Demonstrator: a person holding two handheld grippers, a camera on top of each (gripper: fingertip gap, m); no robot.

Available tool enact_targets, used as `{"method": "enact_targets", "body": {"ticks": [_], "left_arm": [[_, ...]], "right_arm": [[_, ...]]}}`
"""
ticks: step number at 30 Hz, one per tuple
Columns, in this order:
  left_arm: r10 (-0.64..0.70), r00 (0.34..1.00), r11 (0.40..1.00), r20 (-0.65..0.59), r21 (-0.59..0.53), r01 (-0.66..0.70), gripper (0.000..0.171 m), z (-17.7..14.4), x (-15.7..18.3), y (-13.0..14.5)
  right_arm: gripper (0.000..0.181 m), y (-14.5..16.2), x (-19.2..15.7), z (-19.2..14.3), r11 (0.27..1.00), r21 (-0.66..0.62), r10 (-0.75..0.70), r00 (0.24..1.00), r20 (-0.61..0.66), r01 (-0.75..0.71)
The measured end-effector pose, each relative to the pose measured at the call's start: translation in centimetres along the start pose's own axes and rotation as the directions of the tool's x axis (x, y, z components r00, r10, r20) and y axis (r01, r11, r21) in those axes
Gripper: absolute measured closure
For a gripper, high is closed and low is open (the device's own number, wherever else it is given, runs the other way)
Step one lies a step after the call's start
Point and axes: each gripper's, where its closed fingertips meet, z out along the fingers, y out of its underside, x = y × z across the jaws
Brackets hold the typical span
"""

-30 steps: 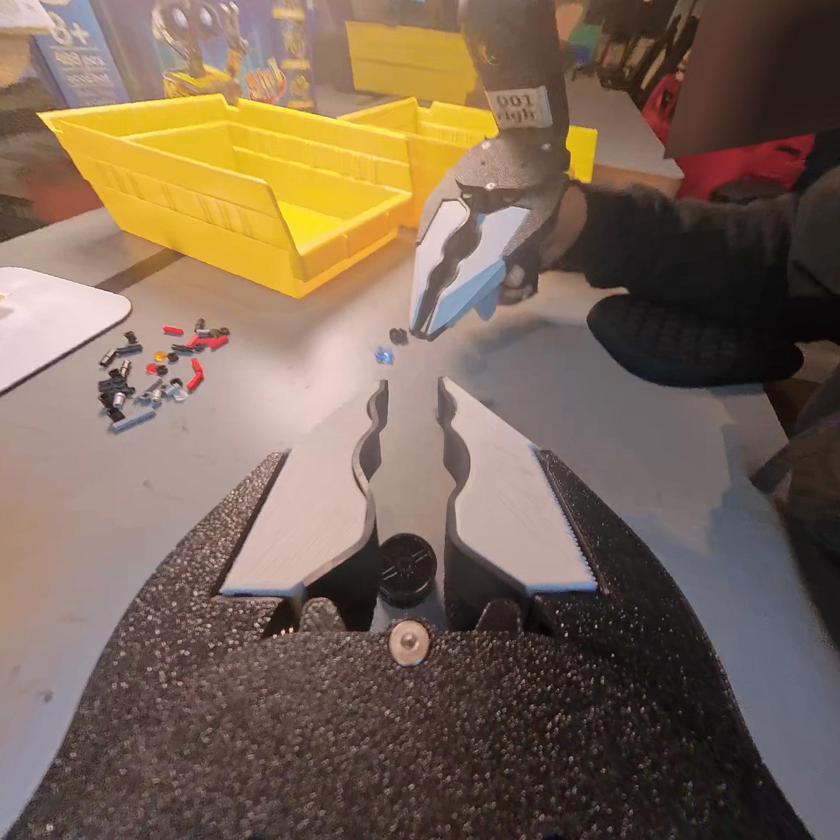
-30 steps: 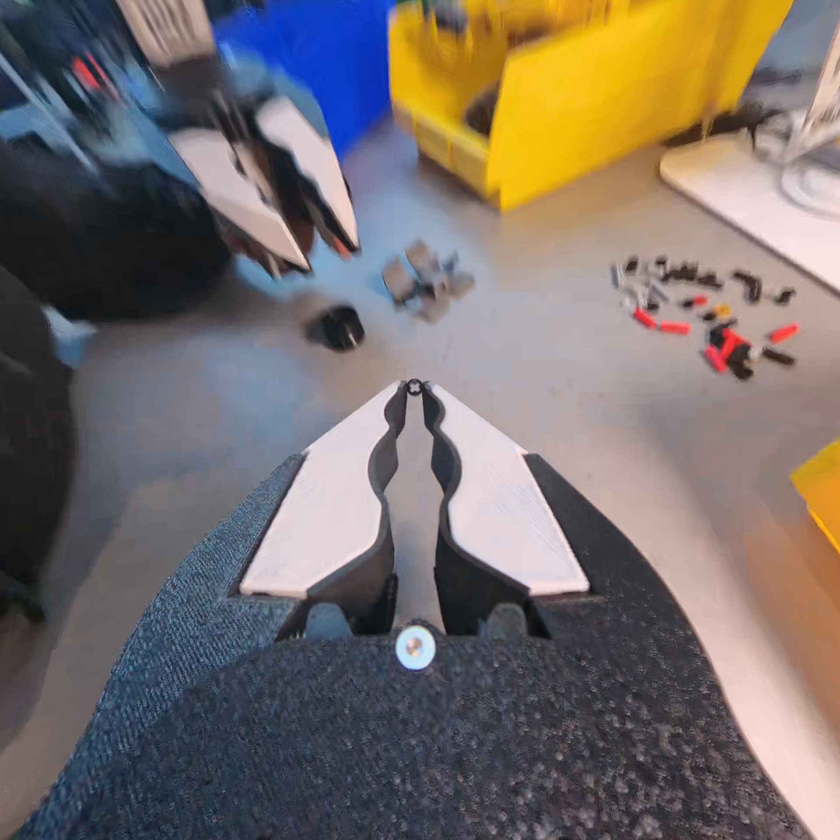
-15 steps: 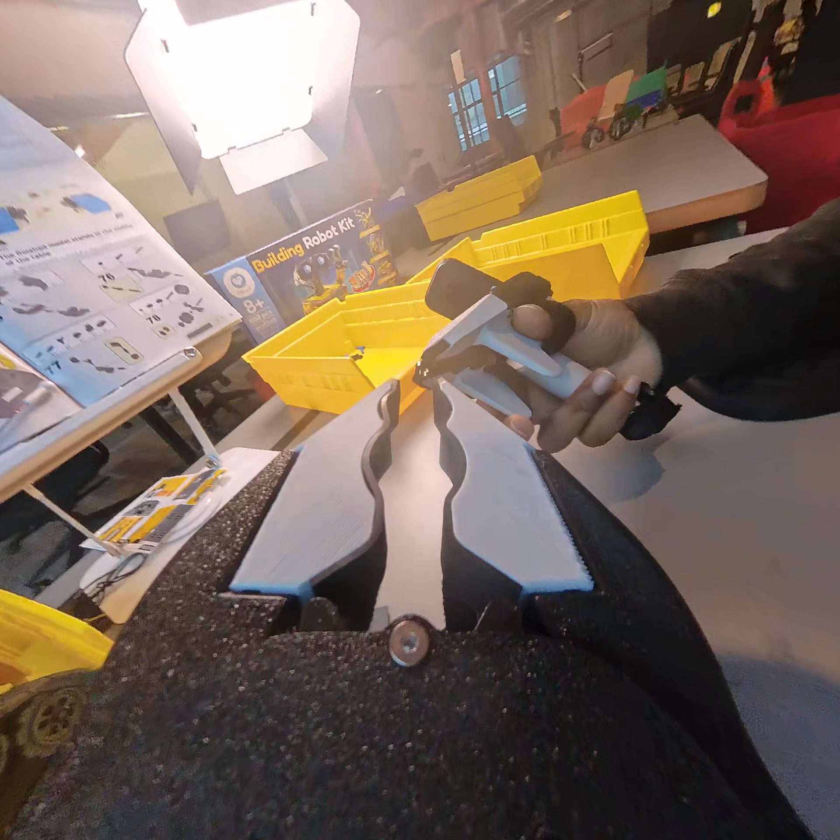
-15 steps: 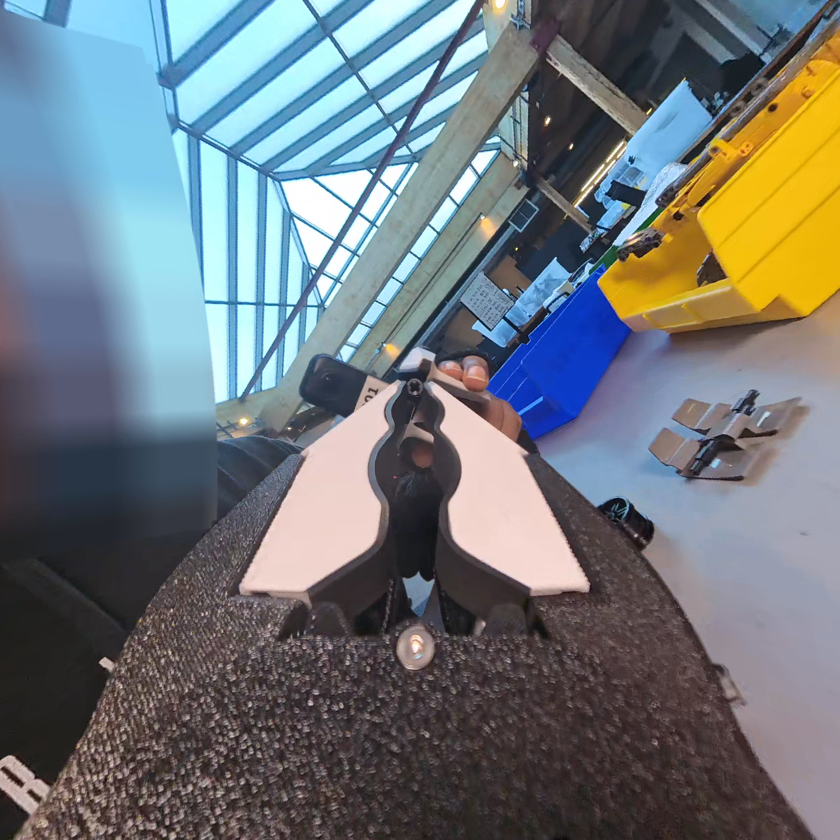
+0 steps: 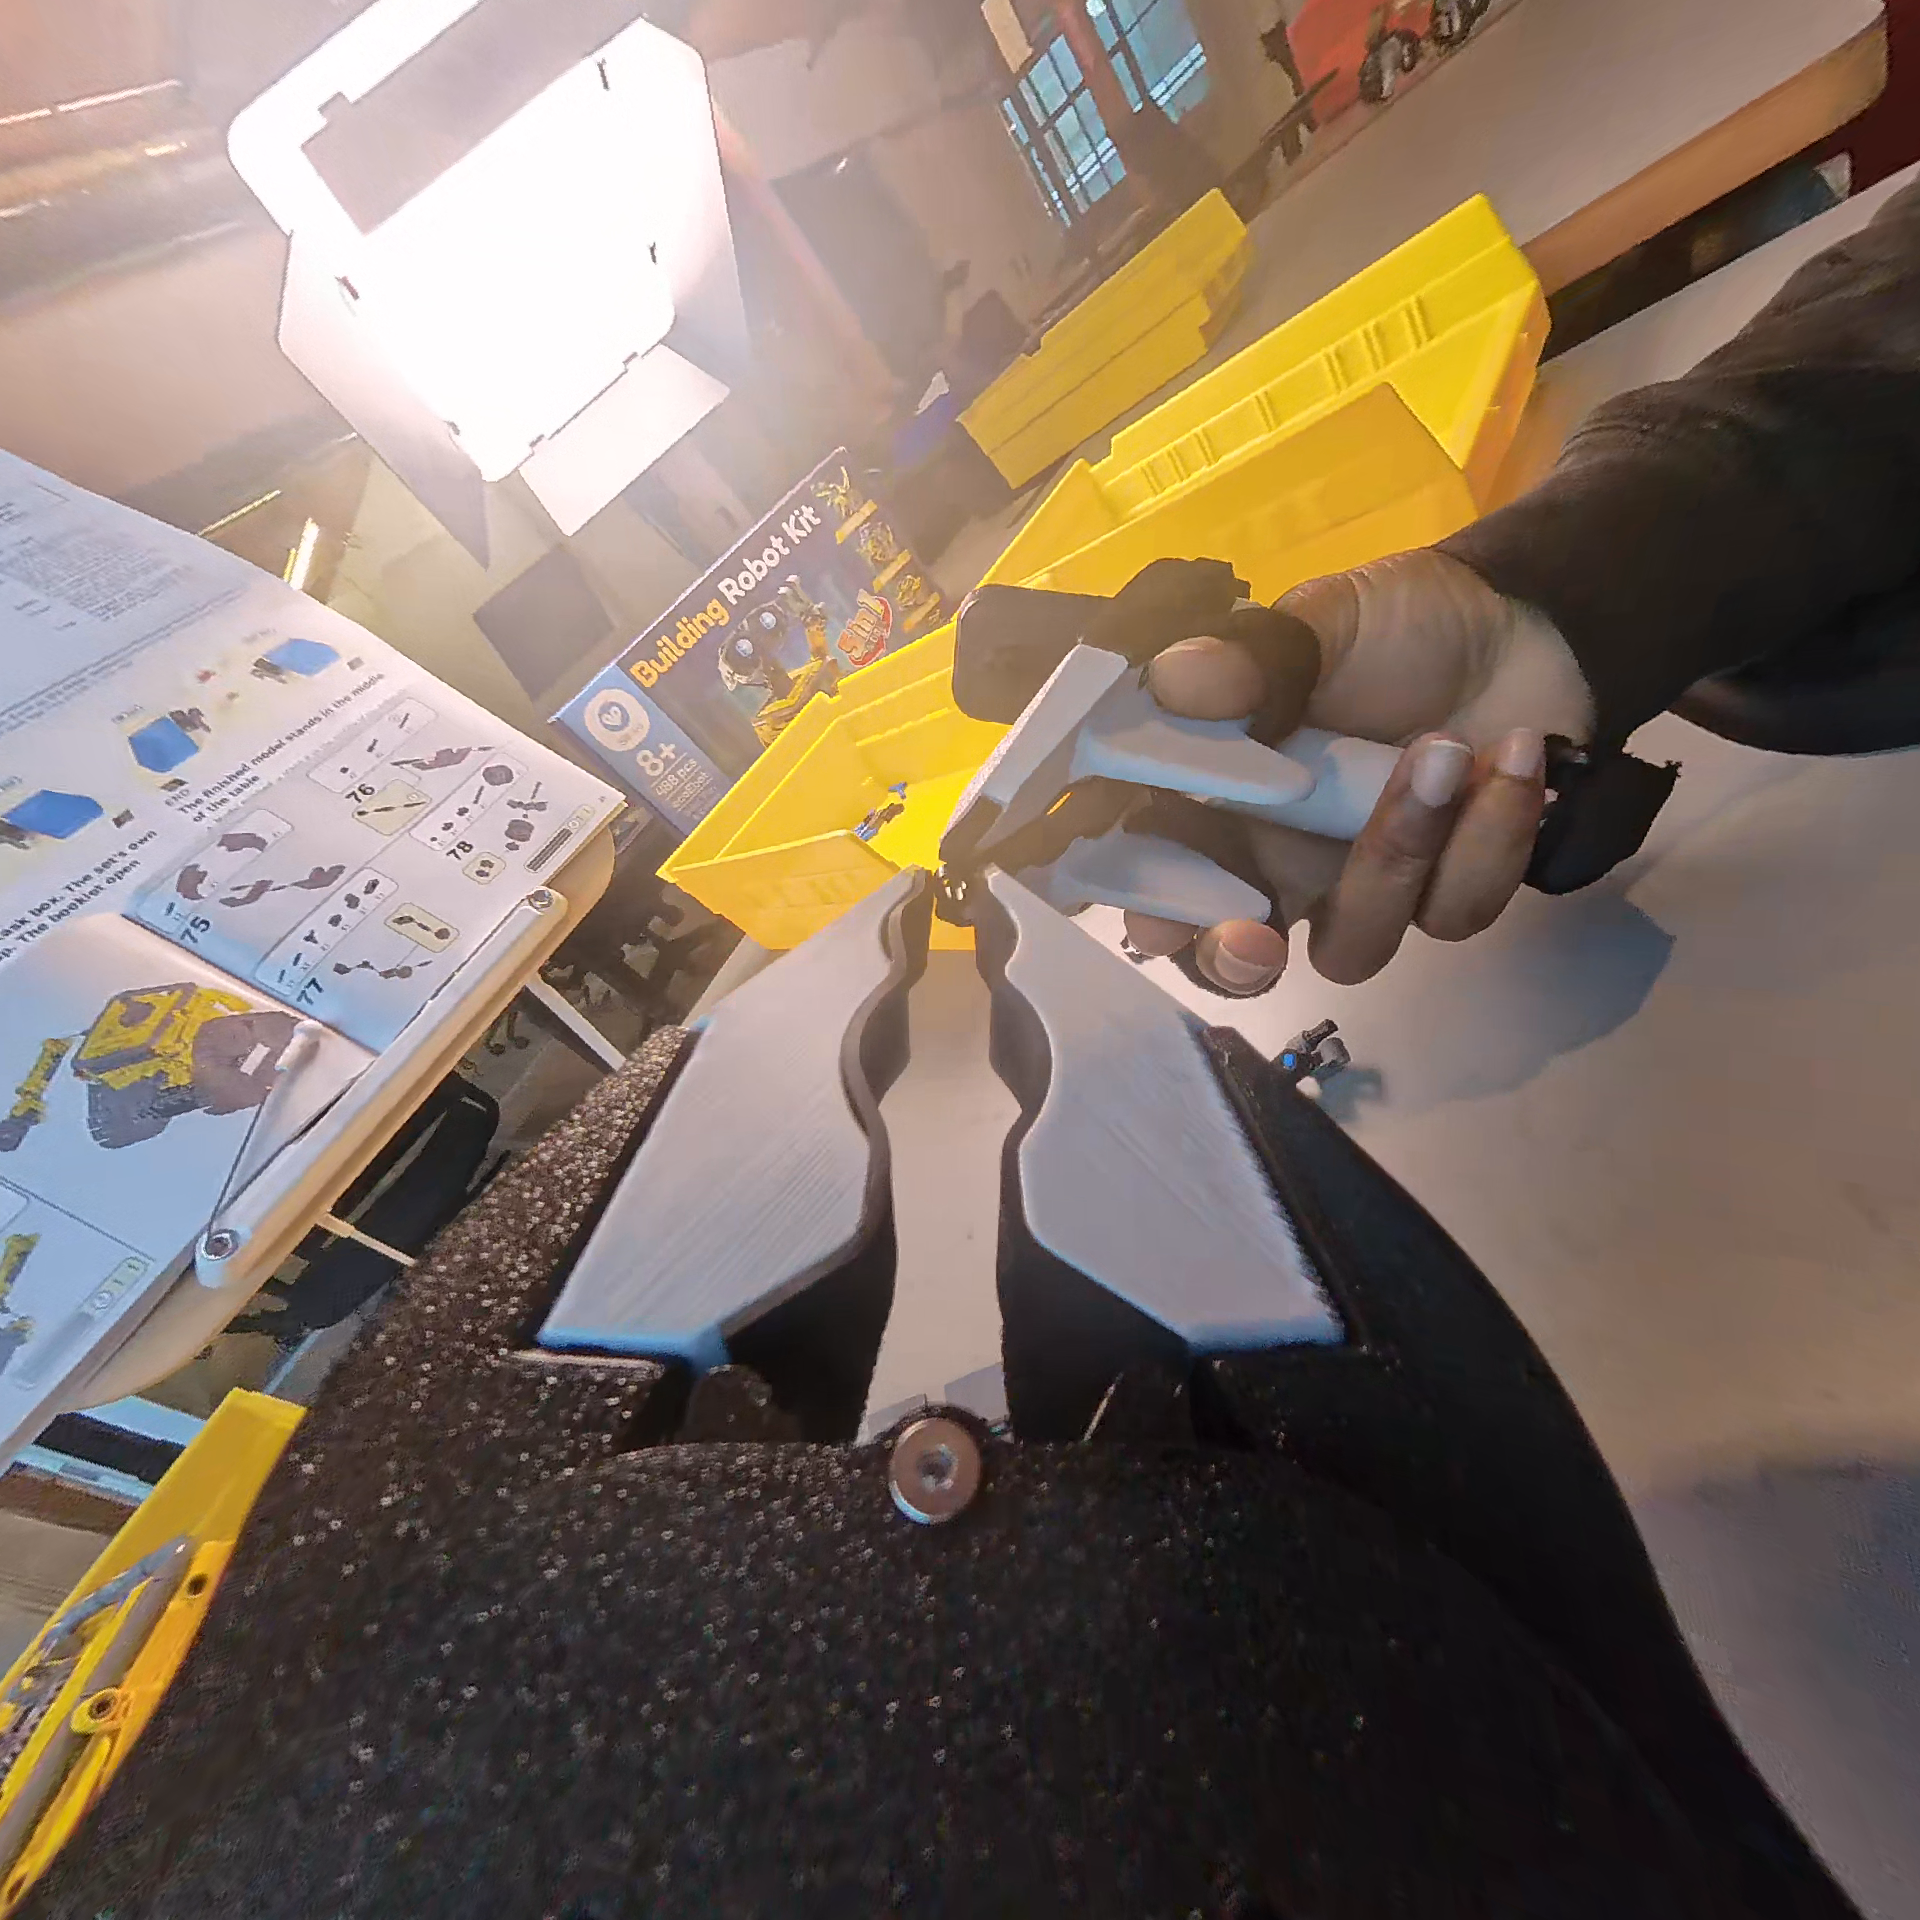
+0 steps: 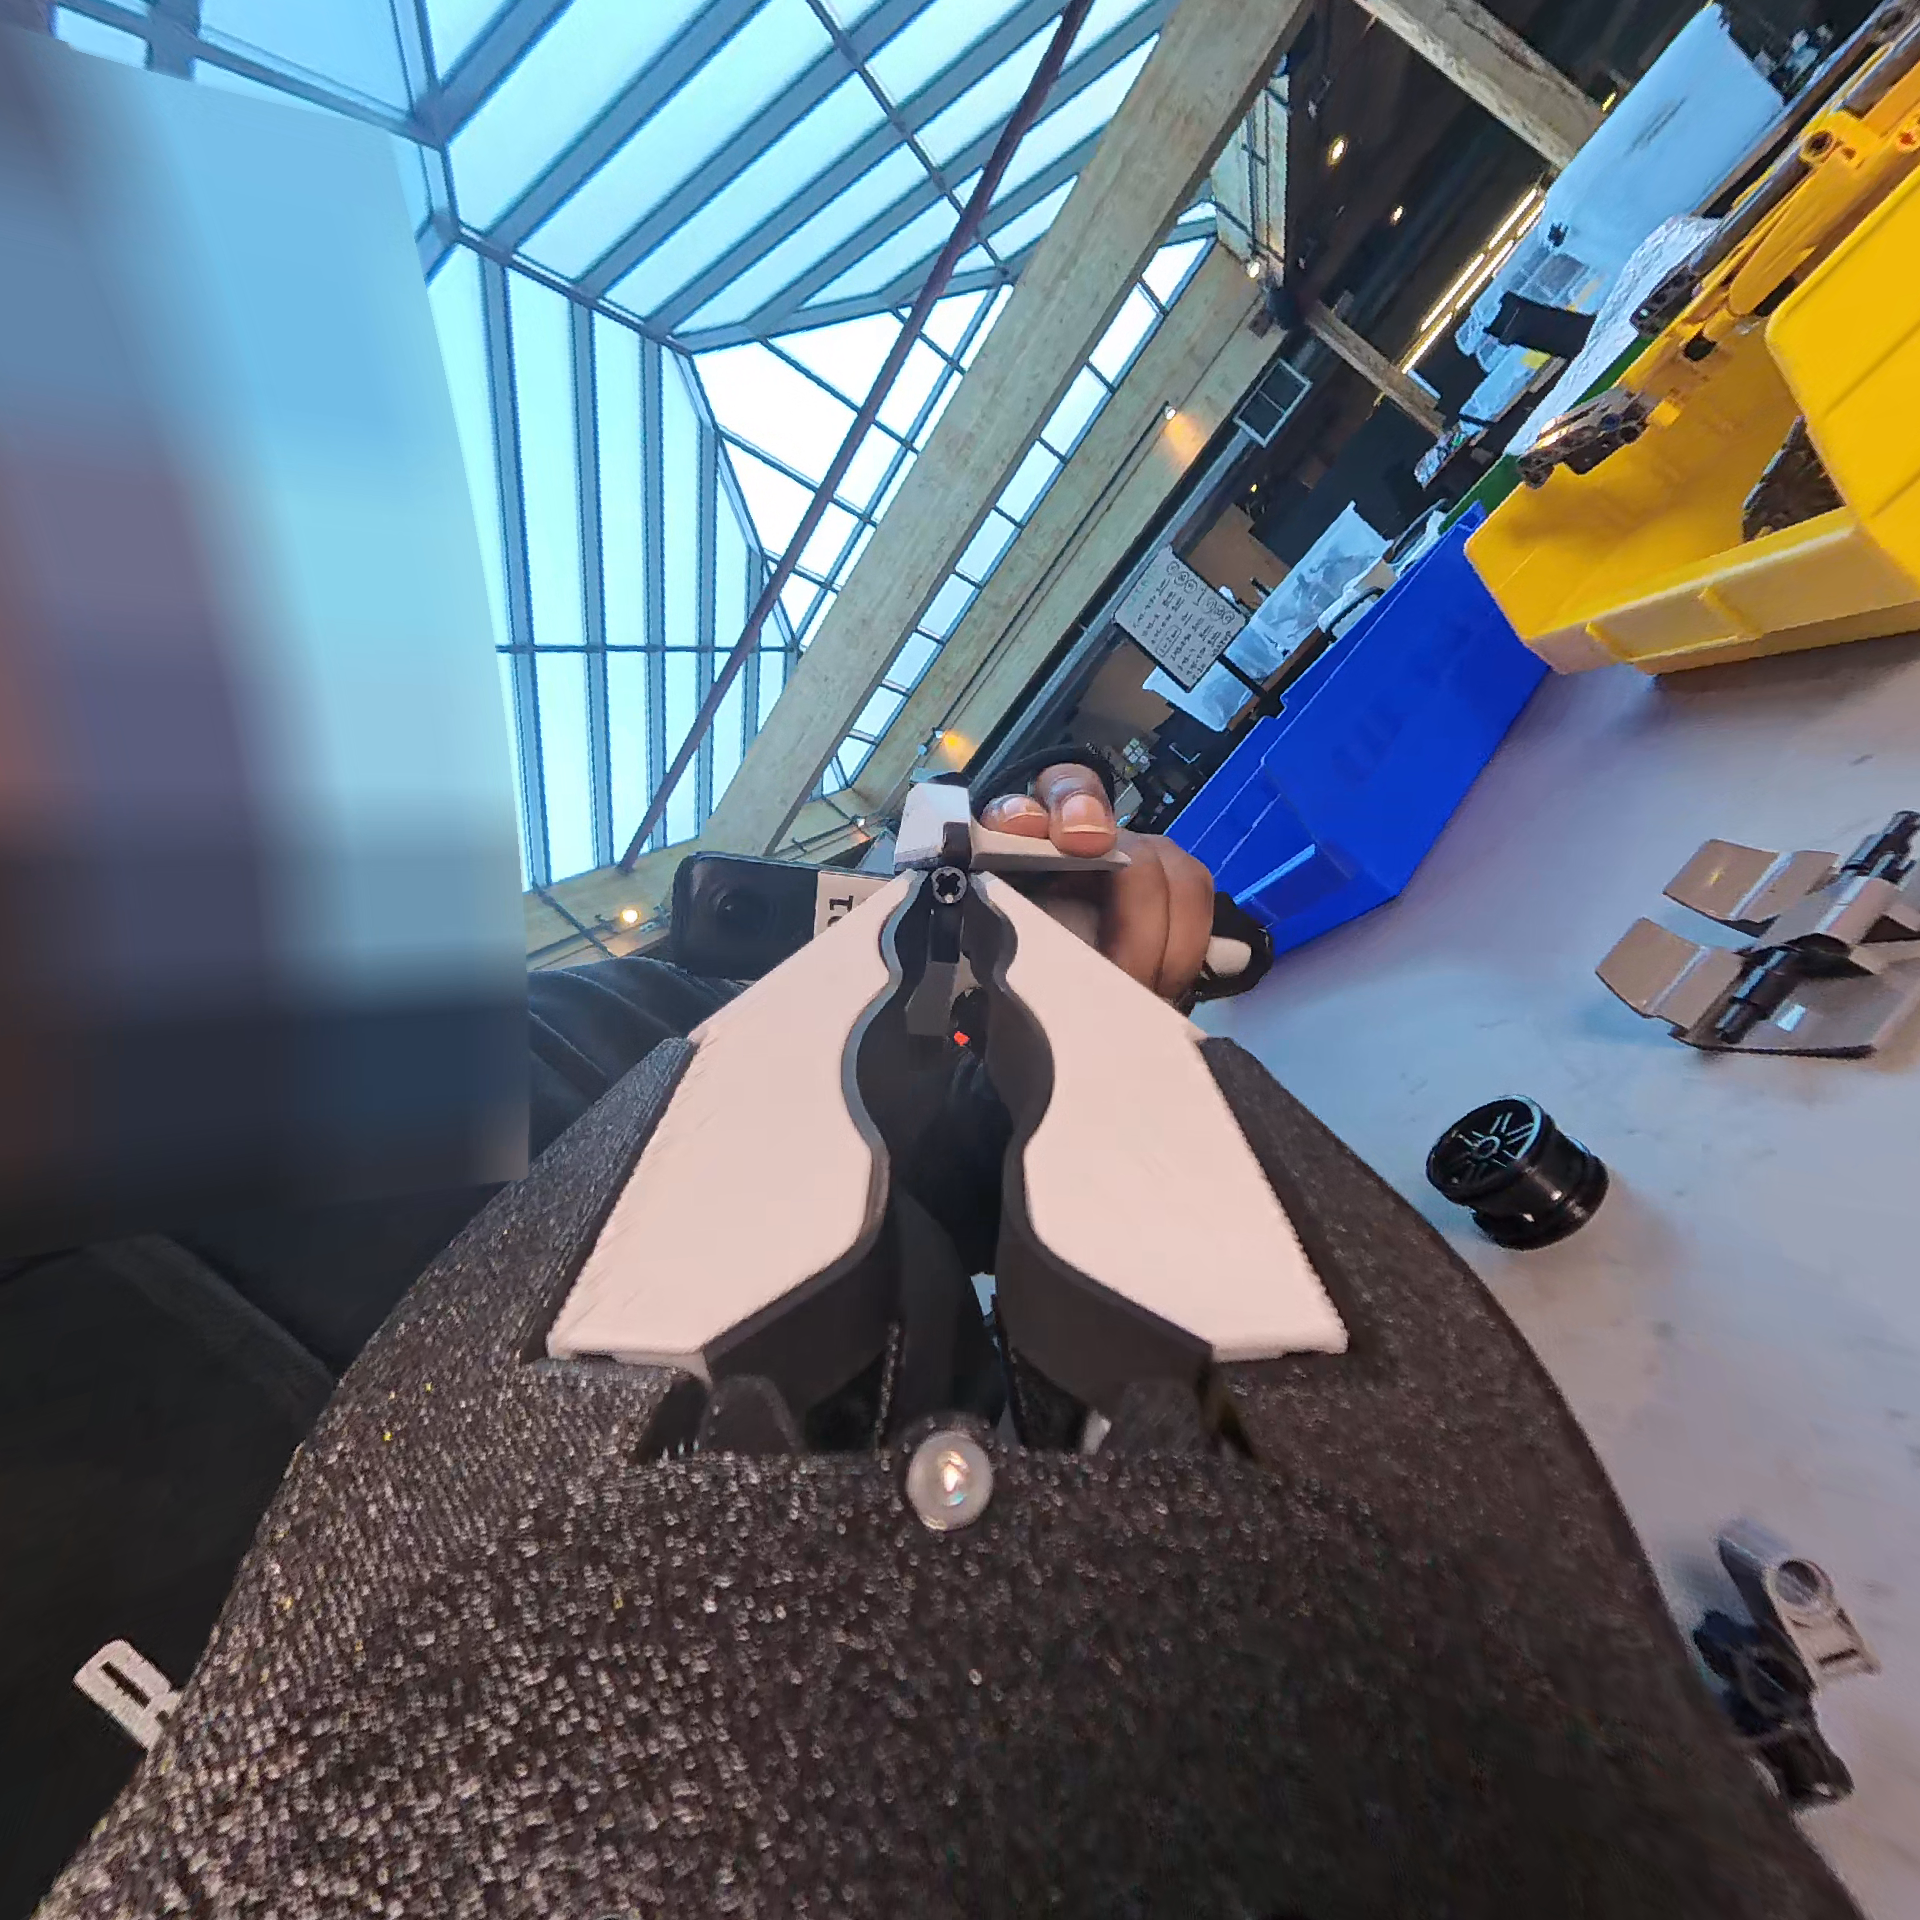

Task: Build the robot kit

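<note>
My right gripper point(image 6: 949, 885) is shut on a small black piece with a cross-shaped hole point(image 6: 948, 886) and holds it up in the air. In the left wrist view the right gripper point(image 5: 961, 857), held in a person's hand point(image 5: 1382, 790), comes in from the right and meets my left gripper point(image 5: 953, 888) tip to tip. The left jaws stand a narrow gap apart, one on either side of the black piece point(image 5: 951, 896). I cannot tell whether they touch it. The left gripper also shows end-on just beyond the piece in the right wrist view point(image 6: 940, 836).
Below lies a grey table point(image 5: 1558, 1195) with a black wheel point(image 6: 1517, 1169), grey hinged parts point(image 6: 1766, 956) and small loose pieces point(image 6: 1787, 1652). Yellow bins point(image 5: 821, 831), a blue bin point(image 6: 1382, 707), a kit box point(image 5: 769, 665), an open instruction booklet on a stand point(image 5: 260, 790) and a bright lamp panel point(image 5: 488, 281) surround it. The tips of both grippers are at nearly the same place.
Both grippers rose off the table and tilted up. The right one carried the black piece to the left gripper's tips. The left jaws narrowed around it.
</note>
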Motion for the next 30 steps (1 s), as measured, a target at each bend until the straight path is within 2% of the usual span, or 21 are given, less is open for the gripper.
{"method": "enact_targets", "body": {"ticks": [5, 7, 9, 12, 15, 17, 21, 26, 30], "left_arm": [[-0.008, 1.0, 1.0, -0.008, -0.001, 0.008, 0.165, 0.0, 0.1, 0.2], [-0.074, 0.997, 0.997, -0.015, 0.002, 0.074, 0.165, -0.1, -0.4, 0.5], [-0.171, 0.985, 0.985, -0.033, -0.012, 0.17, 0.165, -0.2, -0.8, 1.3], [-0.287, 0.955, 0.958, -0.082, -0.048, 0.283, 0.165, -0.2, -0.8, 2.6], [-0.313, 0.946, 0.949, -0.091, -0.073, 0.307, 0.165, 0.0, -0.7, 3.4], [-0.314, 0.945, 0.948, -0.091, -0.091, 0.306, 0.165, 0.1, -0.5, 3.8], [-0.316, 0.945, 0.945, -0.085, -0.121, 0.304, 0.165, 0.2, -0.3, 4.5], [-0.333, 0.94, 0.937, -0.076, -0.141, 0.32, 0.165, 0.0, -0.3, 5.0], [-0.345, 0.933, 0.932, -0.097, -0.153, 0.329, 0.165, 0.1, 0.2, 5.3]], "right_arm": [[0.174, 0.1, 0.1, -0.2, 0.999, -0.032, -0.03, 0.999, -0.02, 0.029], [0.168, -0.6, 0.1, -0.8, 0.993, -0.057, -0.11, 0.992, -0.055, 0.107], [0.167, -1.3, 0.3, -2.1, 0.962, -0.142, -0.252, 0.96, -0.121, 0.234], [0.163, -1.2, 2.7, -5.8, 0.831, -0.41, -0.513, 0.803, -0.303, 0.376], [0.161, 0.6, 5.2, -9.6, 0.686, -0.66, -0.662, 0.637, -0.394, 0.305], [0.161, 2.3, 6.5, -10.8, 0.607, -0.76, -0.723, 0.559, -0.406, 0.234], [0.153, 5.4, 8.0, -11.0, 0.578, -0.809, -0.728, 0.516, -0.451, 0.11], [0.156, 6.0, 8.9, -11.3, 0.598, -0.799, -0.745, 0.418, -0.52, 0.07], [0.163, 6.1, 9.2, -10.9, 0.596, -0.8, -0.751, 0.399, -0.526, 0.068]]}}
